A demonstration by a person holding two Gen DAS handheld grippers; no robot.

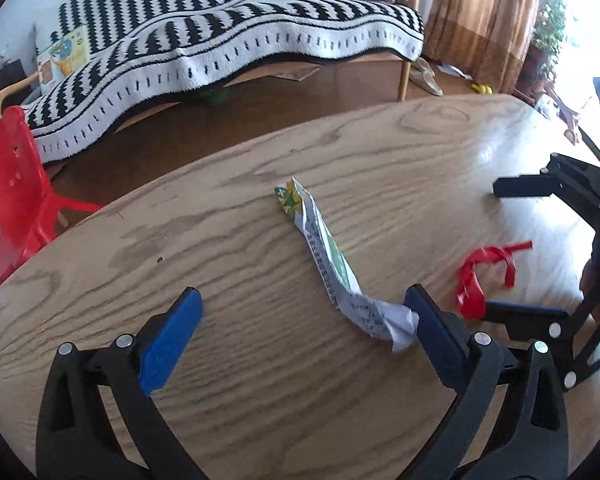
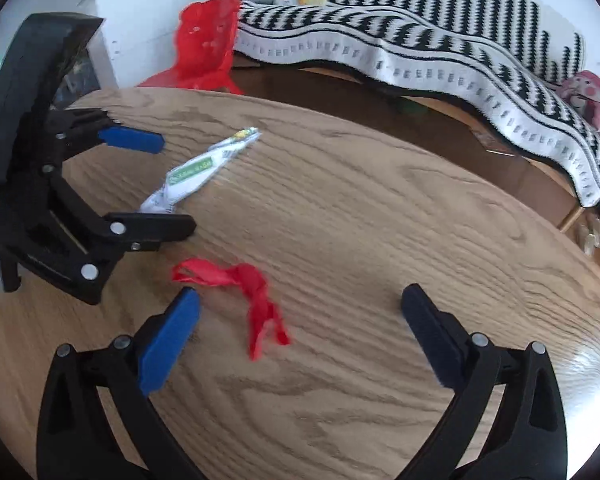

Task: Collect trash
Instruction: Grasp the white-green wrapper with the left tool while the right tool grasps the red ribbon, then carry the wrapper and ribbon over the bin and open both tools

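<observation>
Wooden table [image 1: 228, 240], left gripper [image 1: 304, 320] spread wide, one finger touching the crumpled wrapper [image 1: 328, 264], right gripper [image 2: 300, 316] spread wide around the red scrap [image 2: 256, 292], holding nothing.

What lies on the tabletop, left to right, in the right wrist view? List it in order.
Left gripper → crumpled white-and-green wrapper → red plastic scrap, all on the wooden table. The wrapper's near end sits between the left gripper's open fingers; the red scrap lies between the right gripper's own.
</observation>
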